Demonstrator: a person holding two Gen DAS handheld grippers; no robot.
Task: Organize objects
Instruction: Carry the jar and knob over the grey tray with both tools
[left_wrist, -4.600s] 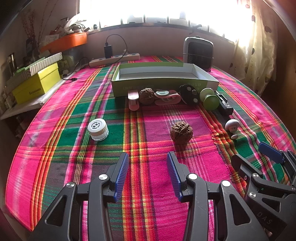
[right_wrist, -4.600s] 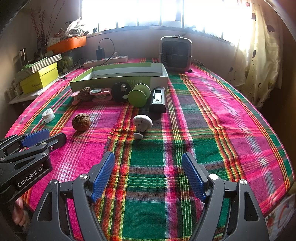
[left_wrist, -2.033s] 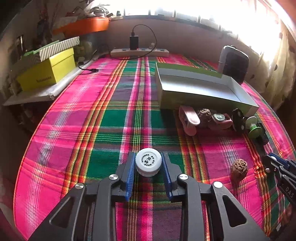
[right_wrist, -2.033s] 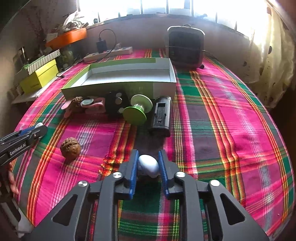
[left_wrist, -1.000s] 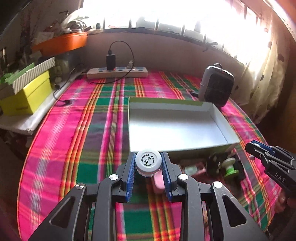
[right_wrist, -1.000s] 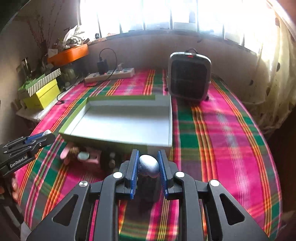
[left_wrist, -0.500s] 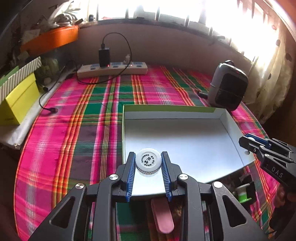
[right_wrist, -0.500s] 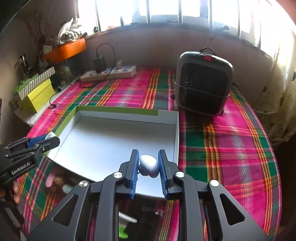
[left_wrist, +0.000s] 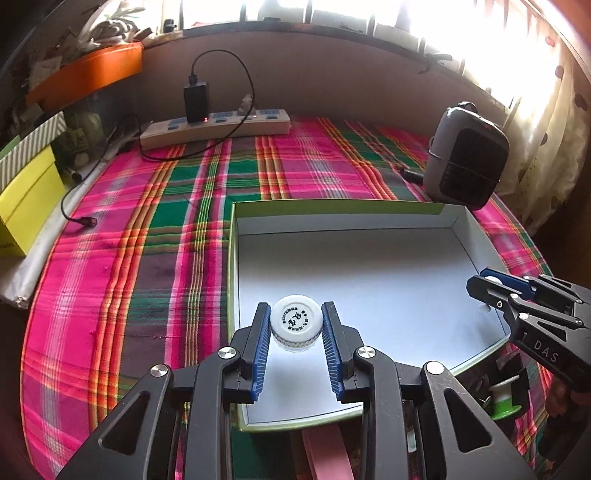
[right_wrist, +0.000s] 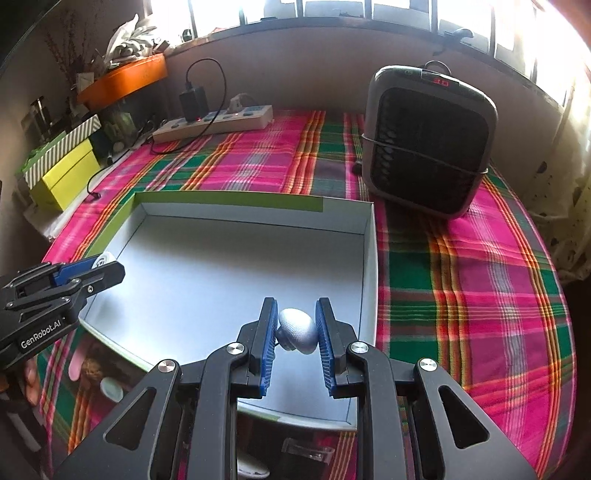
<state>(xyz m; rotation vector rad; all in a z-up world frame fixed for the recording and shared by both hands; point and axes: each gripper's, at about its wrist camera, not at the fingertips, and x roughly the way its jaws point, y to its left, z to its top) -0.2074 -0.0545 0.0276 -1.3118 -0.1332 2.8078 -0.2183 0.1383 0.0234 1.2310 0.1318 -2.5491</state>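
Your left gripper (left_wrist: 295, 325) pinches the white jar (left_wrist: 295, 324) at six o'clock over the box (left_wrist: 369, 221); your right gripper (right_wrist: 295, 328) clamps the mushroom toy (right_wrist: 297, 329); lower both near the floor before releasing, well apart.

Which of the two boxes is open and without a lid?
The shallow green-rimmed box under both grippers; it shows a bare white floor. The yellow box is closed.
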